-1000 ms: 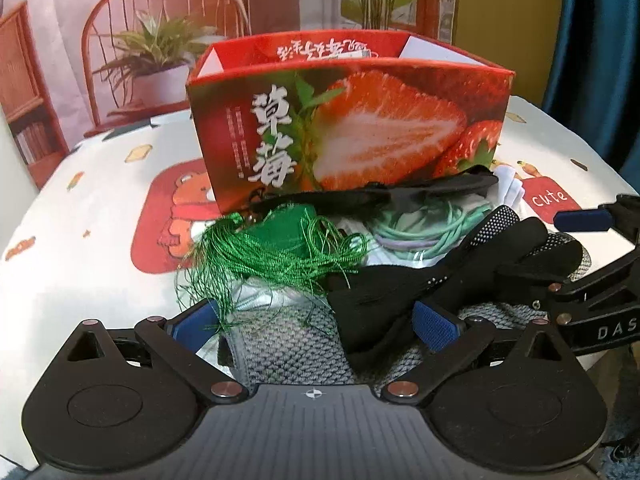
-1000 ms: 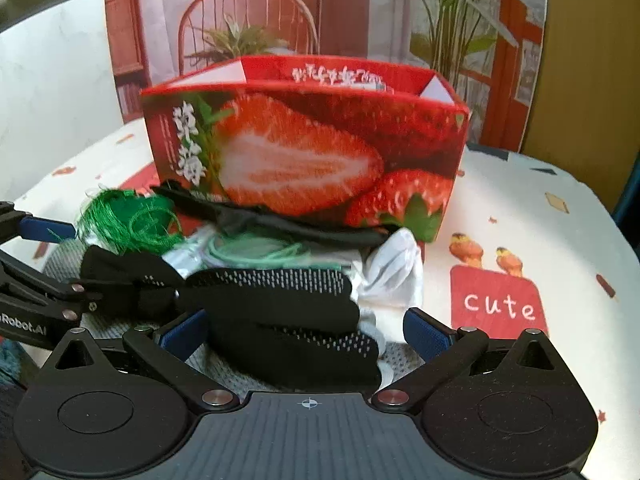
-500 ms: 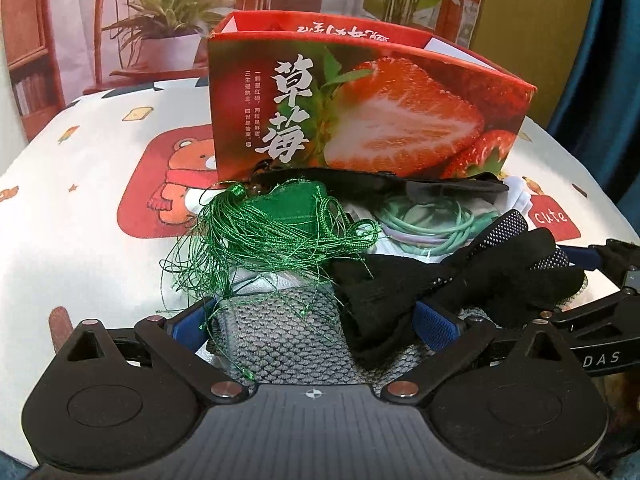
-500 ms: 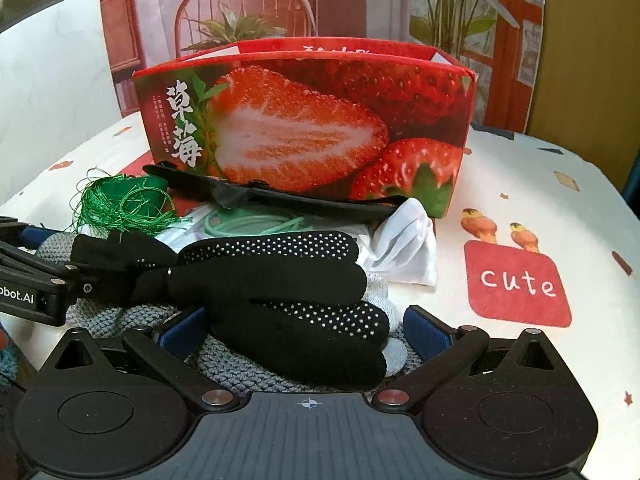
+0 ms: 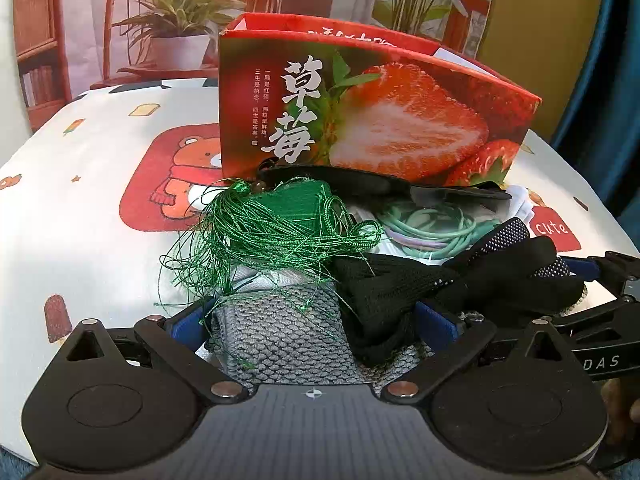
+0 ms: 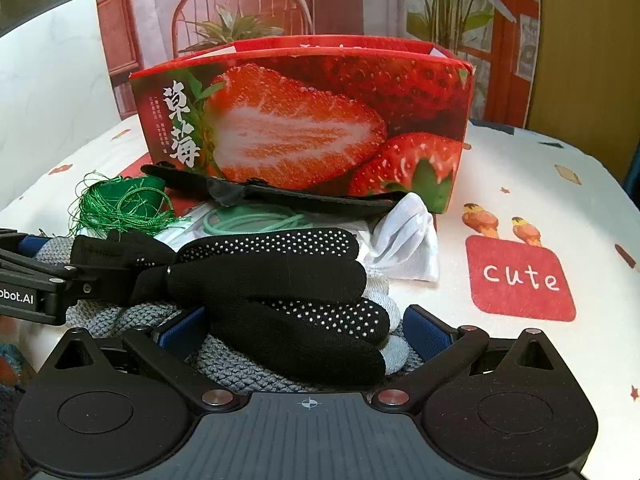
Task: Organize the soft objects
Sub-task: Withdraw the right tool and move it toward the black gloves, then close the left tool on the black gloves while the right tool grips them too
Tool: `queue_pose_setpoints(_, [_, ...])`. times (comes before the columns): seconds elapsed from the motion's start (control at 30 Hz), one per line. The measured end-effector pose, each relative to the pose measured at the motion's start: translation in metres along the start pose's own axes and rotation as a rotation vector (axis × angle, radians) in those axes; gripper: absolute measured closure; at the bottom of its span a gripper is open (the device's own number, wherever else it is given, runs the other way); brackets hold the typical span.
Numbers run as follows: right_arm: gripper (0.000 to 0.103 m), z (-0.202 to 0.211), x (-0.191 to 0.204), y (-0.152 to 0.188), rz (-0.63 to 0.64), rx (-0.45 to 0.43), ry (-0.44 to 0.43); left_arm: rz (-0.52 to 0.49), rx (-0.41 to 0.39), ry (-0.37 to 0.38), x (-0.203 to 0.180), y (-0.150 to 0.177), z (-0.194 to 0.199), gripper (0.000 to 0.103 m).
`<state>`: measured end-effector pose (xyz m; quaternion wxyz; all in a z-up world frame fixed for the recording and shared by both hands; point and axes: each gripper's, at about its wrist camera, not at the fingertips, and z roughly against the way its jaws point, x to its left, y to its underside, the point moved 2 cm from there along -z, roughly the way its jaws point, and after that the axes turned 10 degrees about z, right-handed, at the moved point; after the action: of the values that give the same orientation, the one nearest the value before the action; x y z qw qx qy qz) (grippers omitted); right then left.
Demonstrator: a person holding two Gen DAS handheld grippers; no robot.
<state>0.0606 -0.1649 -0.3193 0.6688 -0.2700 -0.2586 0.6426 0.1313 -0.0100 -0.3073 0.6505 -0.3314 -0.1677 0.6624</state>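
Near the strawberry box (image 6: 304,120), the soft pile (black glove (image 6: 280,280) topmost) remains unpacked; both the left gripper (image 5: 312,320) and right gripper (image 6: 304,332) straddle it, spread wide.

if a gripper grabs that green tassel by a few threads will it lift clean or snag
The green tassel looks floppy and light, so it would probably dangle. Its loose threads trail over the grey knit cloth and black dotted glove, so it may snag or drag them.

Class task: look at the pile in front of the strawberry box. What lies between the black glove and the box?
In the right wrist view: green elastic bands, then a black strap along the strawberry box, beyond the black glove.
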Motion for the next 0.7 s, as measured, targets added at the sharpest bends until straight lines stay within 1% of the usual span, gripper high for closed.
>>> queue_pose_setpoints(0.1, [0.002,0.002,0.002,-0.002,0.019,-0.013,0.011,-0.004,0.006,0.002,0.001,-0.001,0.001,0.000])
queue_pose_setpoints(0.2, [0.008,0.005,0.003,-0.004,0.029,-0.034,-0.002,-0.010,0.023,0.005,0.000,-0.005,0.002,0.000])
queue_pose_setpoints(0.27, [0.010,0.007,0.003,-0.005,0.027,-0.042,-0.014,-0.011,0.033,0.009,0.002,-0.009,0.007,0.000])
queue_pose_setpoints(0.33, [0.013,0.008,0.002,-0.006,0.019,-0.052,-0.024,-0.003,0.020,0.017,0.004,-0.013,0.015,0.002])
queue_pose_setpoints(0.43, [0.016,0.012,-0.001,-0.007,0.003,-0.069,-0.036,-0.002,-0.030,0.020,0.005,-0.020,0.035,0.004])
queue_pose_setpoints(0.6, [0.021,0.015,-0.003,-0.006,-0.009,-0.085,-0.050,-0.042,-0.114,0.048,-0.003,-0.028,0.065,0.014])
queue_pose_setpoints(0.67, [0.022,0.015,-0.003,-0.006,-0.007,-0.088,-0.053,-0.063,-0.139,0.056,-0.009,-0.030,0.073,0.023])
queue_pose_setpoints(0.7, [0.022,0.015,-0.002,-0.006,-0.007,-0.088,-0.054,-0.072,-0.146,0.065,-0.012,-0.030,0.075,0.025])
